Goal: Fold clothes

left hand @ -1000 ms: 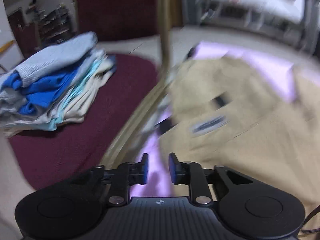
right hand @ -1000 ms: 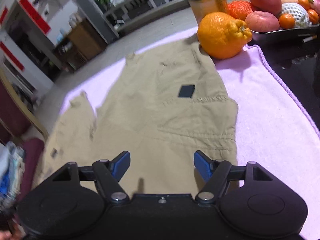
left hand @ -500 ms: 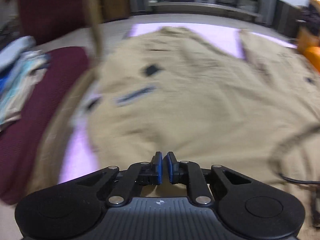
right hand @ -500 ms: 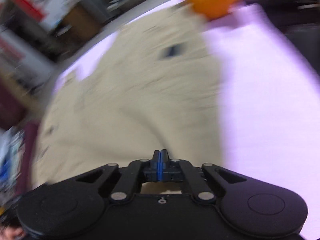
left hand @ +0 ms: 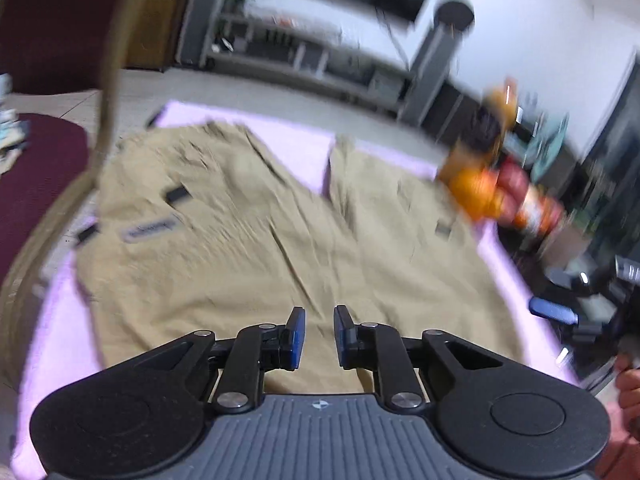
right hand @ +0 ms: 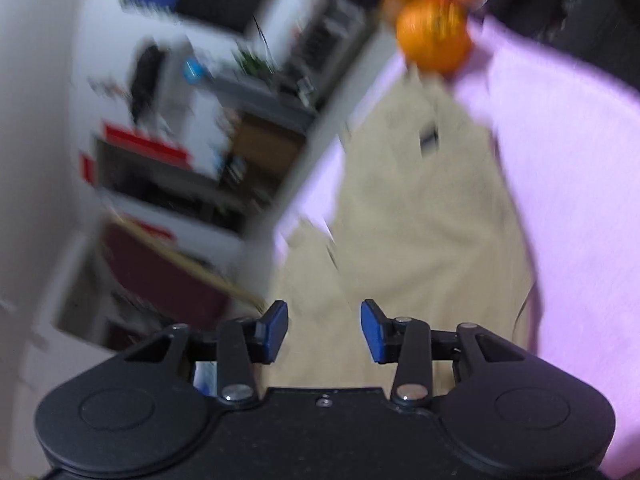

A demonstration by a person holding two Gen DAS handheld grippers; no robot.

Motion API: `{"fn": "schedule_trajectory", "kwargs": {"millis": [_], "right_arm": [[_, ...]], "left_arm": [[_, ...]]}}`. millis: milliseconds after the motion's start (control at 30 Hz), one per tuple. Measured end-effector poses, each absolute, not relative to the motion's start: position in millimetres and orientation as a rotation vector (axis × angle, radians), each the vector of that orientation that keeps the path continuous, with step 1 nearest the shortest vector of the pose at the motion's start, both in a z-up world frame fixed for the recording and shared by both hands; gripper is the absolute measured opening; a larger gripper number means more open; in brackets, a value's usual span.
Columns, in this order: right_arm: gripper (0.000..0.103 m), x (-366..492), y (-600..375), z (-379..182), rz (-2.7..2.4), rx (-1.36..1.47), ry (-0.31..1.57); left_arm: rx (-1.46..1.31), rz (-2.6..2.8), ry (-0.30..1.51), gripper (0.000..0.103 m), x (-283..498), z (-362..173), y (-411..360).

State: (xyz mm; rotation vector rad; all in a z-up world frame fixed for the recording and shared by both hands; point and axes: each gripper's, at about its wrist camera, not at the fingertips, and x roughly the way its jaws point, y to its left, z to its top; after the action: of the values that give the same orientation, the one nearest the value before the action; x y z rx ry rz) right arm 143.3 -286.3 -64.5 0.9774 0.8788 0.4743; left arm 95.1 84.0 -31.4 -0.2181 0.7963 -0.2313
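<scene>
At far left stands a dark maroon upholstered chair (left hand: pixel 36 184) with a curved wooden frame. Beside it, the khaki woven-cotton trousers (left hand: pixel 248 240) lie spread and creased on a lilac terry towel (left hand: pixel 304 148), legs pointing away. They look light, limp and not slippery, best pinched at the near waistband corners. The left gripper (left hand: pixel 319 336) hovers over that near edge, jaws narrowly apart, nothing between. Further right, the right gripper (right hand: pixel 324 330) is opening, empty, above the cloth. Blurred orange fruit (right hand: pixel 434 34) sits beyond.
</scene>
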Motion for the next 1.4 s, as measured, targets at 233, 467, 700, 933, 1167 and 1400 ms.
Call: {"fn": "schedule_trajectory", "kwargs": {"millis": [233,467,700,933,1167,1400], "right_arm": [[0.039,170.9,-205.2,-112.6,0.517,0.852,1.113],[0.006,167.9,-256.0,-128.4,0.298,0.856,1.087],[0.008,114.6,-355.3,-112.1,-0.008,0.919,0.946],[0.042,81.2,-300.6,-72.5,0.233,0.789,0.879],[0.033,85.8,-223.3,-89.3,0.419,0.608,1.082],[0.006,74.1,-271.9,-80.8,0.138,0.595,1.053]], "left_arm": [[-0.227,-0.258,0.928,0.008,140.3,-84.4,49.1],[-0.249,-0.175,1.034,0.012,129.9,-92.2,81.6],[-0.208,-0.012,0.925,0.004,68.0,-61.0,129.4],[-0.251,-0.127,0.886,0.006,36.7,-50.9,120.0],[-0.035,-0.175,0.99,0.011,32.8,-81.9,68.3],[-0.017,-0.028,0.997,0.005,27.0,-66.8,97.7]]}}
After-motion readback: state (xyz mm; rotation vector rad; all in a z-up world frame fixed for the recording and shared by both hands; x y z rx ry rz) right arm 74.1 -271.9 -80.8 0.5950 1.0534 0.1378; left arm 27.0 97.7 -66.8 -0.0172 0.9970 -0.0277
